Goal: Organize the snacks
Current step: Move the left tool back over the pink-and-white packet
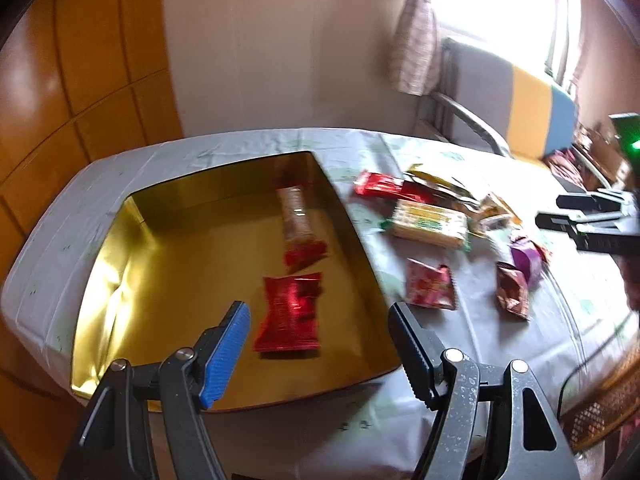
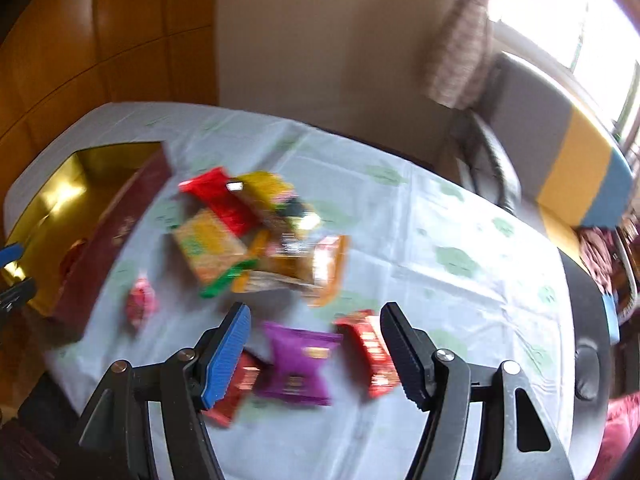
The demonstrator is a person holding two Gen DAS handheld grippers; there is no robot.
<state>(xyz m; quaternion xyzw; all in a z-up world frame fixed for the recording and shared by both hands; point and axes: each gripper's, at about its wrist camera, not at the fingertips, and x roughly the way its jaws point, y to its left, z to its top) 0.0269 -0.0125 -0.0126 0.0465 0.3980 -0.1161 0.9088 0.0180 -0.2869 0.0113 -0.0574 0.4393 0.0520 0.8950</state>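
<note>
From the left wrist camera, the left gripper [image 1: 320, 344] hangs over the near edge of a rectangular tin box with a shiny gold inside [image 1: 120, 280], its jaws spread with nothing between them. Two snacks lie on the box floor: a shiny red foil packet [image 1: 290, 316] just ahead of the fingertips, and a long clear-wrapped biscuit bar with red ends [image 1: 298, 224] farther back, near the right wall. The box sits on a table covered with a pale cloth printed with faint green patches [image 1: 480, 340]. Right of the box, loose snacks lie on the cloth: a pink-red square sachet [image 1: 430, 290], a brown foil packet [image 1: 514, 292], a yellow cracker pack with green trim [image 1: 430, 222], and a pile of mixed wrappers behind it. The right gripper [image 1: 560, 212] shows at the right edge, over that side of the table. From the right wrist camera (blurred), the right gripper [image 2: 316, 352] hovers with jaws apart above a purple foil packet [image 2: 298, 364], which lies on the cloth flanked by a dark red packet [image 2: 236, 384] and a red-and-orange wrapper [image 2: 372, 356]; the pads grip none of them. The pile of wrappers [image 2: 256, 232] lies farther on, and the box, dark red outside [image 2: 116, 236], stands at the left.
</note>
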